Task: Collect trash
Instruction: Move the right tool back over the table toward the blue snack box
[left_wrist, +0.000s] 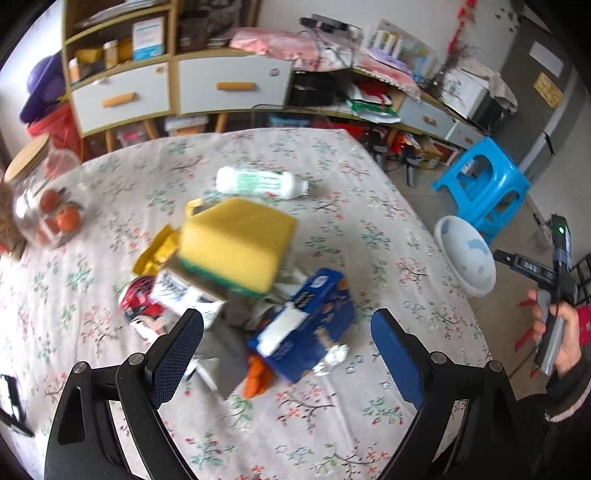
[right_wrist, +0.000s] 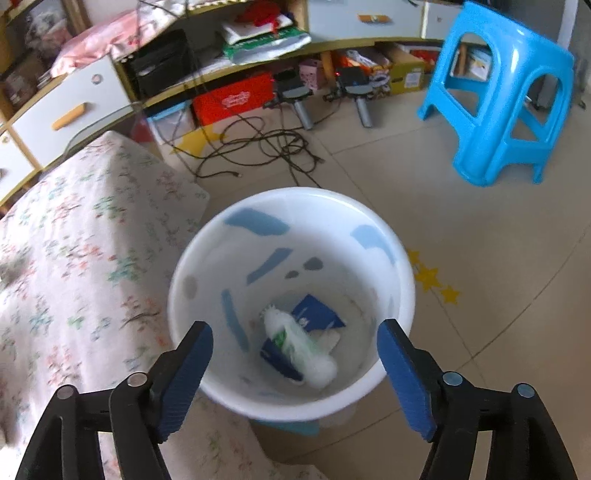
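Observation:
In the left wrist view a pile of trash lies on the floral table: a yellow sponge (left_wrist: 236, 243), a blue carton (left_wrist: 310, 325), a white box (left_wrist: 184, 295), a red wrapper (left_wrist: 140, 299), a yellow wrapper (left_wrist: 159, 251), orange scrap (left_wrist: 256, 376) and a white-green bottle (left_wrist: 258, 182). My left gripper (left_wrist: 286, 332) is open just above the pile. My right gripper (right_wrist: 295, 347) is open over the white bin (right_wrist: 399, 266), which holds a white-green bottle (right_wrist: 299, 347) and a blue carton (right_wrist: 317, 314). The bin also shows in the left wrist view (left_wrist: 465, 254).
A glass jar with oranges (left_wrist: 48, 206) stands at the table's left edge. A blue stool (right_wrist: 506, 96) stands on the floor beyond the bin, with cables (right_wrist: 258, 147) and cabinets (left_wrist: 177, 88) behind. The table corner (right_wrist: 110, 221) lies left of the bin.

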